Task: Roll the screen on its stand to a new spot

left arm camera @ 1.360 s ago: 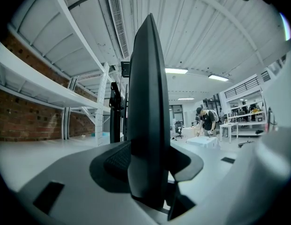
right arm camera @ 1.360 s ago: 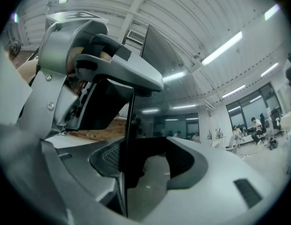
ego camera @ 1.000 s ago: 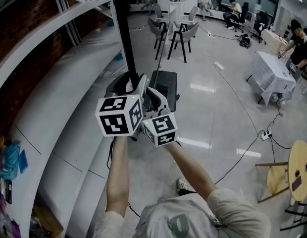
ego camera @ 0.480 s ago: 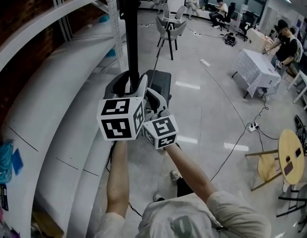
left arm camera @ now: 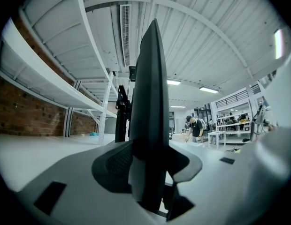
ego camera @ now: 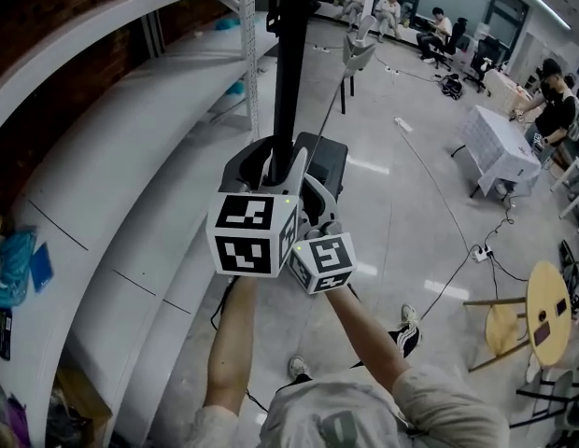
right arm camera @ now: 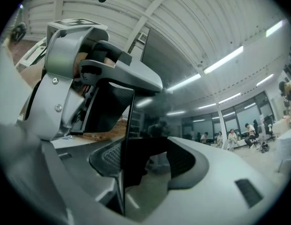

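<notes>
In the head view the black screen [ego camera: 288, 73] shows edge-on as a tall dark bar, with its dark stand base [ego camera: 325, 161] on the floor below. Both grippers grasp that edge side by side, my left gripper [ego camera: 274, 164] a little above my right gripper [ego camera: 311, 192]. In the left gripper view, the thin dark panel [left arm camera: 149, 102] runs up between the jaws of the left gripper [left arm camera: 148, 172], which are closing on it with both pads against it. In the right gripper view, the right gripper [right arm camera: 138, 170] is shut on the glossy panel edge [right arm camera: 129, 139].
White curved shelving [ego camera: 121, 185] runs along the left, with a metal upright [ego camera: 250, 59] close to the screen. A grey chair [ego camera: 358, 56] stands ahead. To the right are a white table [ego camera: 500, 143], a floor cable with a power strip [ego camera: 476, 253], a round wooden stool [ego camera: 551, 306] and several people.
The screen and both grippers have travelled forward along the shelving toward the chairs. The person has stepped after them, and both grips stay on the screen's edge.
</notes>
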Available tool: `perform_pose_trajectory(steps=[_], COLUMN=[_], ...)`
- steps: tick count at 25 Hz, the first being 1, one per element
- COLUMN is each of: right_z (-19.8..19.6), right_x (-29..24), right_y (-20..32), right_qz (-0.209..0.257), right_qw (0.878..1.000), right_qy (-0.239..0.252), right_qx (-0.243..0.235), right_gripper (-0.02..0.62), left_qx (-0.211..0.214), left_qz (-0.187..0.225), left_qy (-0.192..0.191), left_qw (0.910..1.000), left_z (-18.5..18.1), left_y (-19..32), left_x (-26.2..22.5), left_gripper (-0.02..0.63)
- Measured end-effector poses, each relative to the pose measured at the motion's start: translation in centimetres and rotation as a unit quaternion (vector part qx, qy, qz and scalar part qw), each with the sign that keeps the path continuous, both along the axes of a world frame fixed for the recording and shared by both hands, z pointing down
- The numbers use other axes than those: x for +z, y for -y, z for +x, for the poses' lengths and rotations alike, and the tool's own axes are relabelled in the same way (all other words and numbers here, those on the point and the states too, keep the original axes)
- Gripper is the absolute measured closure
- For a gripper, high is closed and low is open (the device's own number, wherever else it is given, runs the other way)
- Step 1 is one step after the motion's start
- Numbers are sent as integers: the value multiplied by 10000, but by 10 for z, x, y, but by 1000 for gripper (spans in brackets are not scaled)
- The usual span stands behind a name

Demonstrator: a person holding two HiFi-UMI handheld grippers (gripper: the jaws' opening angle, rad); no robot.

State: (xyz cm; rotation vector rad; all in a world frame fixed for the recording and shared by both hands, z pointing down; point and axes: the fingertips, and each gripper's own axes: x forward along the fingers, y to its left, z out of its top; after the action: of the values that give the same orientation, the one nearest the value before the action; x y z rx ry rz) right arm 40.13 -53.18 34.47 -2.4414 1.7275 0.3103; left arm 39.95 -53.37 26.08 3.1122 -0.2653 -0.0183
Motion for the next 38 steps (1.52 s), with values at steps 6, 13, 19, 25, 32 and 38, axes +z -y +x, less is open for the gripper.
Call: perform_pose_trajectory(steps=[6,13,19,25,32,38], right_z=[-24,-45,-65,-91,-138,-185], right_x=[-1,4,4,3,3,4], right_y=[-33,-84,-119,-158,-197,-206], right_qz=[127,147,8,-26,-32,-92], right_qw=[9998,9994,9990,9982,9968,9967], right_qy=[27,35,-6,-20,-82,-123], right_qx=[-154,-324,-438,-601,-791,-791], right_gripper=[345,353,365,365,365,364], left_qx=[-146,-382,-535,-659,-807,-746], left_qz=[0,31,75,63,57,-12], left_qy=[-32,8,79,83,10,-78], left_qw=[9999,9993,9985,9978,9967,9972], left_z=[-24,-43,-63,-87,-135,-181], left_y=[-32,-82,-118,-158,-197,-207], left_x=[0,3,2,1,0,-1], left_gripper=[411,410,408,407,407,407])
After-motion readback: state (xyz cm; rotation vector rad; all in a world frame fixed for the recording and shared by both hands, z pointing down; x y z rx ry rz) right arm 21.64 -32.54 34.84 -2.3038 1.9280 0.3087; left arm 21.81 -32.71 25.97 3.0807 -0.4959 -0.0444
